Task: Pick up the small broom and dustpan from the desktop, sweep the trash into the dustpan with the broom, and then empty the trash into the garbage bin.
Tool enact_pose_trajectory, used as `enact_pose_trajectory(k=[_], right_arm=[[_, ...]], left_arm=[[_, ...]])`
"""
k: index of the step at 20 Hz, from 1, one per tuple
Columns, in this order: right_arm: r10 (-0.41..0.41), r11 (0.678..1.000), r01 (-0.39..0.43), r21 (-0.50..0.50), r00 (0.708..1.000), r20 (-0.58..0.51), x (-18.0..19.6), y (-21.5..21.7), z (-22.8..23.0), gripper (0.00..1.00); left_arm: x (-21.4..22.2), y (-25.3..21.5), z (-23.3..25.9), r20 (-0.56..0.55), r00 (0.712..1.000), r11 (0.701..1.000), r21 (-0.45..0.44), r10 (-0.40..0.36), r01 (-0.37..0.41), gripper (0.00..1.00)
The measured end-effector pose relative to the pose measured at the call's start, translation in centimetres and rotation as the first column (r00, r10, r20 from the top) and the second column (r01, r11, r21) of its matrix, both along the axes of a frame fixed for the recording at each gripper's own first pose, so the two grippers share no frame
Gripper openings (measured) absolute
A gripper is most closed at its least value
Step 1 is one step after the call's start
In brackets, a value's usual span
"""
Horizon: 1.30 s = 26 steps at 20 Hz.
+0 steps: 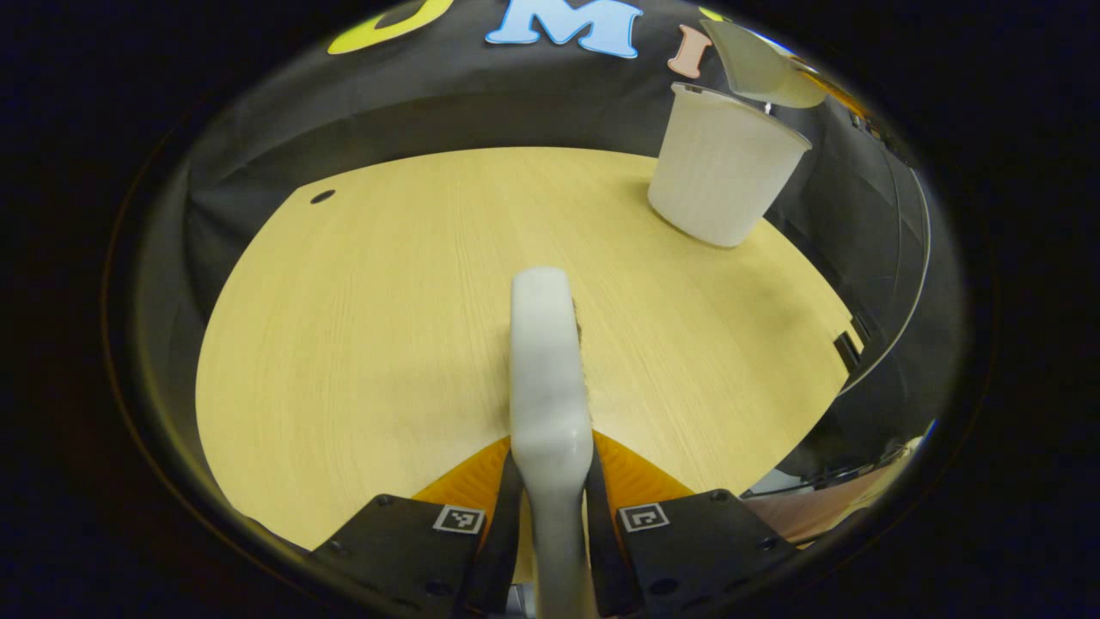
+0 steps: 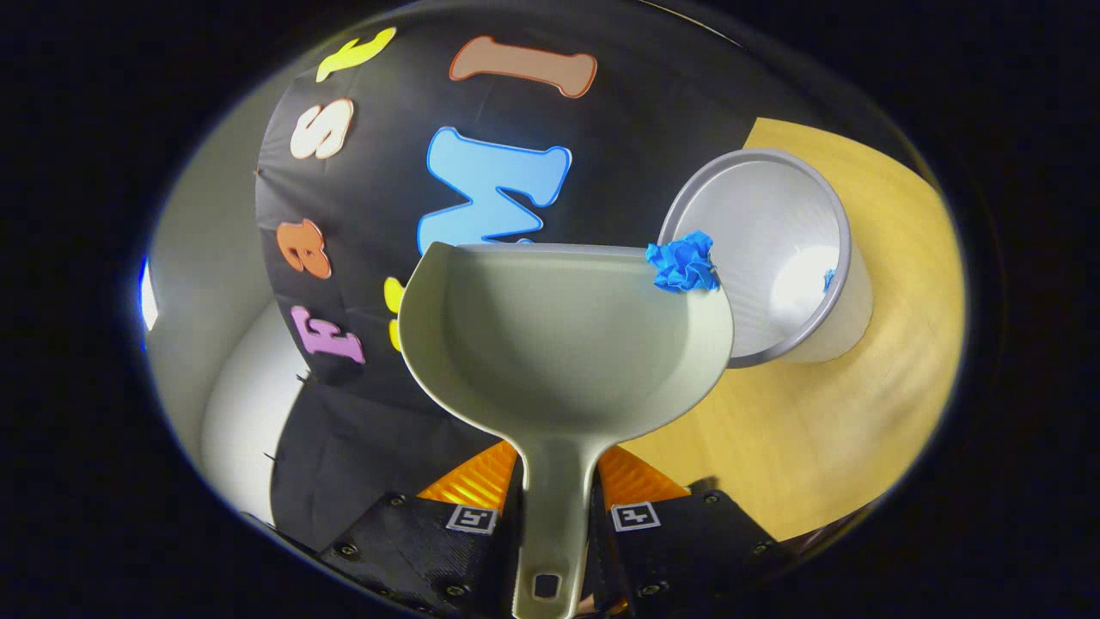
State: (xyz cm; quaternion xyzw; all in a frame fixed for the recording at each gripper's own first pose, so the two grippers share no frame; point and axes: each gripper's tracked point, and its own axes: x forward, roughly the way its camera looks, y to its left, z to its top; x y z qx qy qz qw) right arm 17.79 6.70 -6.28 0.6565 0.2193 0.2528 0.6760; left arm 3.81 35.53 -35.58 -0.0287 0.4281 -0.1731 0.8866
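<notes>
Your right gripper (image 2: 554,507) is clamping the dustpan (image 2: 559,344), wad (image 2: 683,262) sitting at its lip beside the bin (image 2: 773,249); left gripper (image 1: 550,516) is clamping the broom (image 1: 546,370).

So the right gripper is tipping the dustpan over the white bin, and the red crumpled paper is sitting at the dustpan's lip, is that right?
Nearly. The right gripper does tip the dustpan by the white bin, and crumpled paper does sit at its lip, but the paper is blue, not red, as the right gripper view shows.
</notes>
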Motion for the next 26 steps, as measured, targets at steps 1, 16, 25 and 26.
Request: enact_pose_trajectory(k=[1, 16, 25, 26], right_arm=[[-0.022, 0.996, 0.022, 0.085, 1.0, -0.001, 0.5, -0.2, 0.8, 0.33], [0.002, 0.942, -0.006, 0.336, 1.0, 0.013, 0.5, 1.8, 3.8, 0.33], [0.164, 0.984, -0.165, 0.068, 0.986, 0.025, -4.3, 9.1, 0.9, 0.33], [0.189, 0.981, -0.189, 0.036, 0.982, 0.02, -5.0, 10.0, 0.4, 0.33]], left_arm=[[-0.1, 0.1, 0.1, 0.001, 1.0, 1.0, 0.002, -0.001, 0.001, 0.41], [-0.1, 0.7, -0.1, 0.003, 1.0, 1.0, -0.001, 0.018, -0.018, 0.42], [1.7, 2.8, -0.8, -0.022, 0.994, 0.994, -0.003, 0.105, -0.106, 0.41], [2.0, 3.2, -0.8, -0.022, 0.993, 0.993, -0.001, 0.118, -0.118, 0.41]])
